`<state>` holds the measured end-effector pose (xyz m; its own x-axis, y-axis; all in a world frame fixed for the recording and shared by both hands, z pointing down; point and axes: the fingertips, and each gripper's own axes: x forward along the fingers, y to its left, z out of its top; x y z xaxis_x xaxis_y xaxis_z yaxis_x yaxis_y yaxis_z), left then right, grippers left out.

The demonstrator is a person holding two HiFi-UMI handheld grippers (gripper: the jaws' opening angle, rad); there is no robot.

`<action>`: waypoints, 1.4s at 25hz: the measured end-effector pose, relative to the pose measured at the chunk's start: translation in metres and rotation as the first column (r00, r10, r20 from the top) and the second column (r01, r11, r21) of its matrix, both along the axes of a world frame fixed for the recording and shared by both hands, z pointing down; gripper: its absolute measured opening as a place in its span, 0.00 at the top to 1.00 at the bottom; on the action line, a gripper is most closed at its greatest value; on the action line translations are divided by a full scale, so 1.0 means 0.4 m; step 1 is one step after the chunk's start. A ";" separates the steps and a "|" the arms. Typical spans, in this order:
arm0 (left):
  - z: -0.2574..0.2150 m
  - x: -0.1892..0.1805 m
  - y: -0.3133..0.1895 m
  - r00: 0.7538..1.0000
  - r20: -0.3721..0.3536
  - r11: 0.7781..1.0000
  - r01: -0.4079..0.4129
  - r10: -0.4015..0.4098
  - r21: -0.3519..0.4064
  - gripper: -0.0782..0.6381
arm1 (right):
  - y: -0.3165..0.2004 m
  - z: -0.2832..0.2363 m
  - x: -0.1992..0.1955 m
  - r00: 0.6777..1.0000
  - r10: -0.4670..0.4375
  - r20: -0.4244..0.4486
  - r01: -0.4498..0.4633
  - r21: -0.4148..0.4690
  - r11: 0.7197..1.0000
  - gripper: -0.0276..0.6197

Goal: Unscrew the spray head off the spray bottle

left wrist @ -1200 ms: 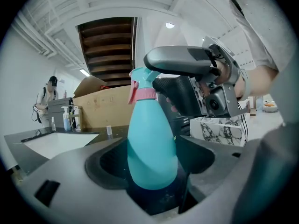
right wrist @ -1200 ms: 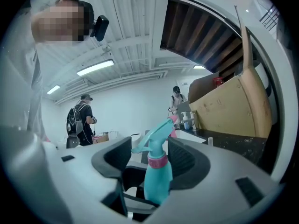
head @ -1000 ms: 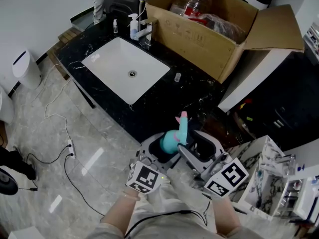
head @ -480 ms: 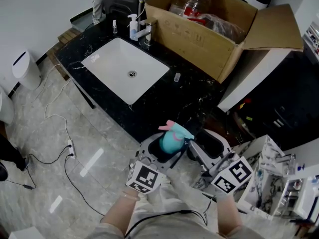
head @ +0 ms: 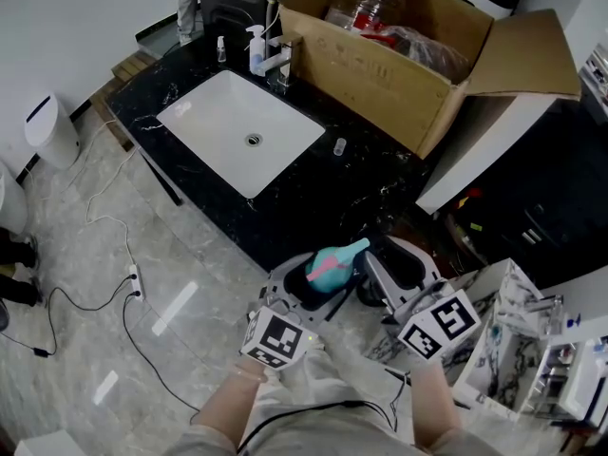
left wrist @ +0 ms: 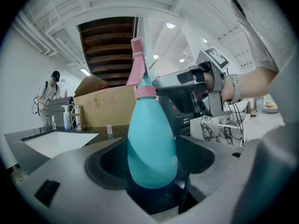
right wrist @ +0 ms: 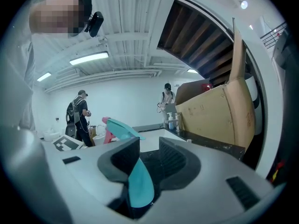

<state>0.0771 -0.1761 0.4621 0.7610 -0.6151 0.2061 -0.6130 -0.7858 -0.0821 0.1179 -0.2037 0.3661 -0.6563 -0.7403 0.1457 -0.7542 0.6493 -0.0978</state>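
Note:
A teal spray bottle (head: 323,272) with a teal-and-pink spray head (head: 348,251) is held in the air in front of the counter. My left gripper (head: 309,291) is shut on the bottle's wide body (left wrist: 152,146); the spray head (left wrist: 139,73) rises above its jaws. My right gripper (head: 378,266) reaches in from the right at the level of the head. In the right gripper view the teal top of the spray head (right wrist: 139,183) lies between my right gripper's (right wrist: 149,157) jaws, against the left one, with a gap to the right one. These jaws are closing.
Beyond the bottle is a black counter (head: 366,183) with a white sink (head: 237,126), a soap dispenser (head: 255,50) and a small vial (head: 339,146). An open cardboard box (head: 380,65) stands at its far right. A marble-patterned box (head: 513,340) sits at my right; cables (head: 114,245) lie on the floor.
The spray head has swung round: it stood upright, then pointed left, and points right toward the right gripper. The right gripper has moved in closer and its jaws have narrowed.

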 end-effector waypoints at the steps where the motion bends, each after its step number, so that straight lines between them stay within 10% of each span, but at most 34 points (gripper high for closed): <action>1: 0.000 0.000 0.001 1.000 0.000 1.000 0.000 0.000 0.000 0.43 | -0.007 0.000 -0.005 1.000 0.000 0.000 0.000 0.000 1.000 0.76; 10: -0.002 0.002 0.000 1.000 -0.001 1.000 0.008 -0.008 -0.002 0.43 | 0.037 -0.014 -0.020 0.999 -0.043 0.020 0.043 0.029 0.999 0.76; 16: 0.001 -0.003 0.000 1.000 -0.004 1.000 0.024 -0.024 -0.005 0.43 | 0.113 -0.019 -0.093 0.984 -0.162 0.078 0.165 -0.036 0.986 0.53; 35: 0.001 -0.002 0.007 0.999 0.002 0.999 0.050 -0.050 -0.006 0.44 | 0.104 0.008 -0.029 0.998 -0.018 0.061 0.024 -0.097 0.995 0.51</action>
<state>0.0763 -0.1732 0.4625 0.7289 -0.6511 0.2115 -0.6513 -0.7547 -0.0788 0.1063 -0.1621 0.3692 -0.6810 -0.7107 0.1765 -0.7316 0.6499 -0.2061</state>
